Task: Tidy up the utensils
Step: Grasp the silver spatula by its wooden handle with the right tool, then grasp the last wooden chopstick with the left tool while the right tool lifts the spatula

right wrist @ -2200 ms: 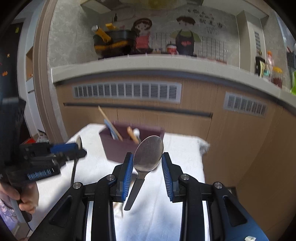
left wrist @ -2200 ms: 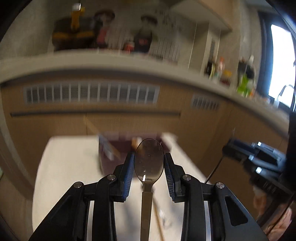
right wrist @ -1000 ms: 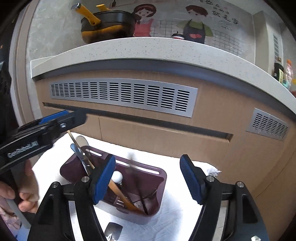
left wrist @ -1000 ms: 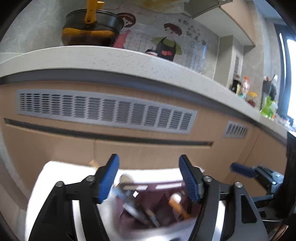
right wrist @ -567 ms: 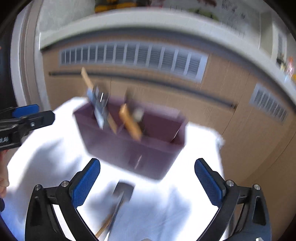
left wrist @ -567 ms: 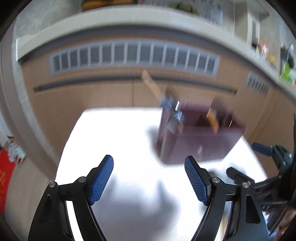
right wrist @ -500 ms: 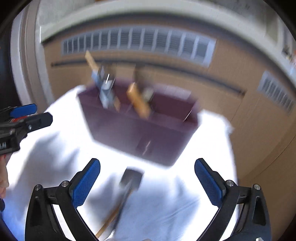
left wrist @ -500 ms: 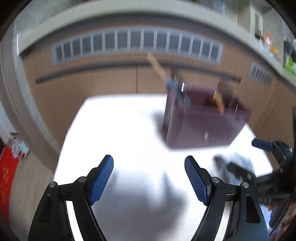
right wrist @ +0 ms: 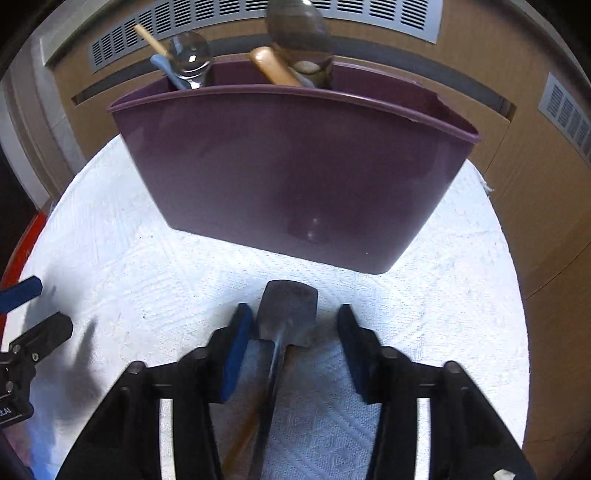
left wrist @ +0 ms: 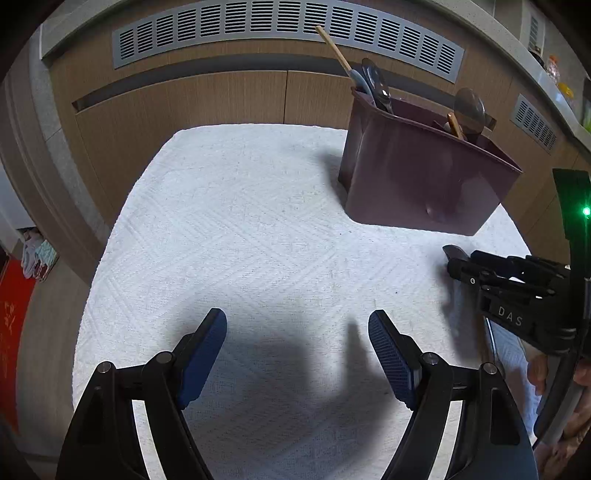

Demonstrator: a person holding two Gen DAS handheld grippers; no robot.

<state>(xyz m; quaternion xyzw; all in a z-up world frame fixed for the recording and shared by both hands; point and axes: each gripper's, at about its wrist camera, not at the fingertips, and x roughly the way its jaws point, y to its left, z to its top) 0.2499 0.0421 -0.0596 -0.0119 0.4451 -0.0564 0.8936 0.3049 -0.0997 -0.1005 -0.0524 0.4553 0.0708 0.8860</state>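
The right claw point(right wrist: 291, 332) is released, jaws straddling the dark spatula point(right wrist: 288, 314) lying flat on the desk just ahead of the purple caddy point(right wrist: 295, 166). Centre the blade's neck between the jaws before clenching. The left claw point(left wrist: 297, 350) is released, holding nothing.

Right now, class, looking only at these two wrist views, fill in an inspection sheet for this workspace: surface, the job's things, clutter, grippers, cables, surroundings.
Surface: white textured cloth covering the table.
Job's things: purple utensil holder standing upright on the cloth, with metal spoons and a wooden handle sticking out; dark spatula lying flat in front of it.
Clutter: nothing seen.
Grippers: left gripper open and empty above the cloth; right gripper open, its fingers either side of the spatula, not closed on it.
Cables: nothing seen.
Surroundings: wooden cabinet fronts with grey vent grilles behind the table.
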